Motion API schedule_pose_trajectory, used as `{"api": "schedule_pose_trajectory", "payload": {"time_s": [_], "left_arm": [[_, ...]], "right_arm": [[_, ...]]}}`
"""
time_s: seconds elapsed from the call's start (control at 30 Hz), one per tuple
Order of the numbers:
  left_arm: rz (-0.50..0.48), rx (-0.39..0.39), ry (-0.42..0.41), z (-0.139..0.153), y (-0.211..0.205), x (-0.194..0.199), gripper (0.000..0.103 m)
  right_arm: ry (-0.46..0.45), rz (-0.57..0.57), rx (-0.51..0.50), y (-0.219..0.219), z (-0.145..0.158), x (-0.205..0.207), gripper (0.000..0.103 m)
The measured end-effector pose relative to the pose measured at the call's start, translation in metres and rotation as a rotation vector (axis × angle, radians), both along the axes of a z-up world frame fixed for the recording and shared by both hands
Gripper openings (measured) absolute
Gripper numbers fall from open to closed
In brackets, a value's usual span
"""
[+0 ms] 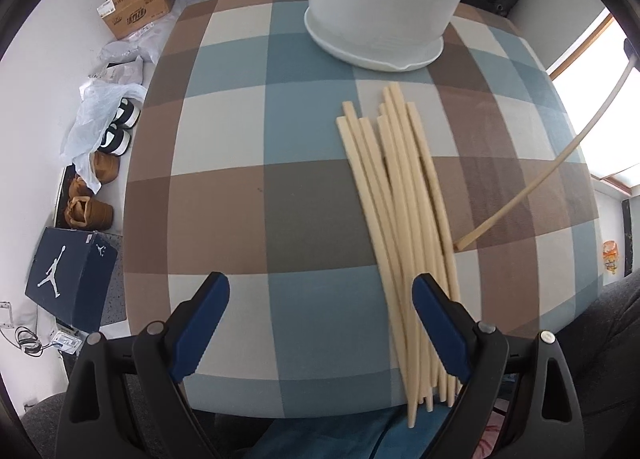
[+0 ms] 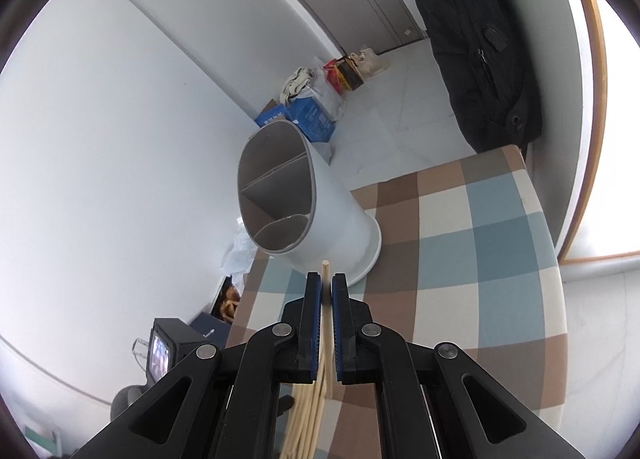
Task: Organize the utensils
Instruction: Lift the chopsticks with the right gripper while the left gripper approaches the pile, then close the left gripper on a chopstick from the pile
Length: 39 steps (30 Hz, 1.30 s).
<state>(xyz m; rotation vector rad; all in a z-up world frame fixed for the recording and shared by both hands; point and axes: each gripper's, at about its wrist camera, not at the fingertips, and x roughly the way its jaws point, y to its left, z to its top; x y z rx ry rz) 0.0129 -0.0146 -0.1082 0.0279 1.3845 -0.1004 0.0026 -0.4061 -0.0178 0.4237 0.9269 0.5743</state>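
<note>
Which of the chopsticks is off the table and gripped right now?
The lone chopstick slanting at the right, clamped in the right gripper jaws. The other chopsticks lie bundled flat on the checked tablecloth.

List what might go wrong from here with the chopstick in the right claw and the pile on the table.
1. The right claw pinches a single chopstick near one end, so it may pivot or slip before reaching the divided holder.
2. Its lower tip sits right by the chopstick pile and could knock it.
3. The pile overhangs the table edge; the open left claw could push some off.
</note>
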Motion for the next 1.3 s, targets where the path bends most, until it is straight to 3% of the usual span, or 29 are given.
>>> {"api": "schedule_pose_trajectory", "payload": {"time_s": [0.07,0.27,0.37,0.83,0.9,0.93,1.07,1.13,1.2,1.3], "left_arm": [[-0.006,-0.014,0.006,-0.002,-0.005,0.001,0.090],[0.015,0.052,0.037,-0.011,0.003,0.002,0.091],[0.039,0.018,0.049,-0.012,0.011,0.003,0.091],[-0.065,0.142,-0.067,-0.007,-0.011,0.050,0.090],[-0.071,0.141,-0.060,-0.008,-0.012,0.049,0.082],[-0.071,0.132,-0.048,-0.009,-0.011,0.050,0.070],[-0.025,0.071,-0.036,-0.008,-0.003,0.051,0.063],[-0.016,0.023,-0.039,-0.007,-0.002,0.053,0.048],[-0.032,0.036,-0.048,-0.004,-0.009,0.052,0.045],[-0.066,0.025,-0.050,-0.002,-0.018,0.051,0.027]], "right_arm": [[-0.009,-0.001,-0.008,0.000,0.001,-0.001,0.005],[-0.003,-0.008,-0.007,-0.002,0.000,-0.001,0.005],[-0.007,-0.009,-0.006,-0.002,0.001,-0.002,0.005],[0.004,-0.011,-0.003,-0.001,0.000,-0.001,0.005],[0.009,-0.013,-0.002,-0.002,-0.001,-0.001,0.005],[0.009,-0.016,0.000,-0.003,-0.001,-0.001,0.005],[0.008,-0.021,0.003,-0.005,0.000,0.000,0.005],[0.014,-0.022,0.006,-0.005,-0.001,0.001,0.005],[0.019,-0.021,0.008,-0.005,-0.002,0.002,0.005],[0.020,-0.021,0.011,-0.005,-0.001,0.002,0.005]]}}
